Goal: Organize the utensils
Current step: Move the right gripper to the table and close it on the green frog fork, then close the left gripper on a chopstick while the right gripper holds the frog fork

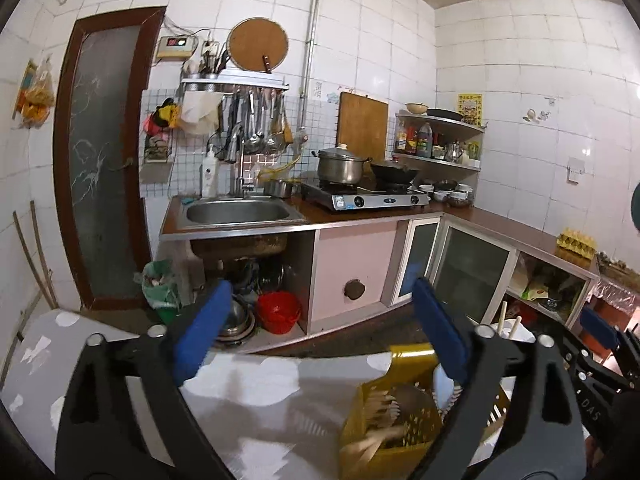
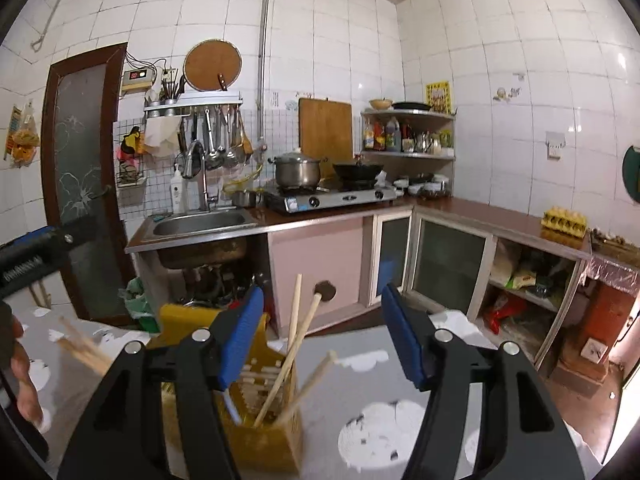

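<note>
The left gripper [image 1: 320,328] is hovering with its blue-padded fingers [image 1: 202,328] spread wide apart, holding nothing and touching nothing. Below it, at about five o'clock in the left wrist view, the yellow utensil holder [image 1: 390,426] is sitting on the grey patterned table [image 1: 248,396], its contents blurred. The right finger's pad is passing just in front of the holder's upper rim; whether it is touching cannot be told.

The right gripper [image 2: 322,334] is also standing open, its pads [image 2: 402,338] well apart with nothing between them. In the right wrist view the same holder [image 2: 264,440] is lying at six o'clock, under and just behind the left pad. Several wooden chopsticks [image 2: 294,344] are standing tilted in it, leaning toward one o'clock; one at the right edge is blurred. More chopsticks [image 2: 82,346] are showing as a blur at nine o'clock, near the person's hand [image 2: 24,380], and what is holding them cannot be told. The other gripper's black body is showing at ten o'clock.

Behind, the sink [image 2: 200,222] and stove [image 2: 332,196] are lining the counter at twelve o'clock.
</note>
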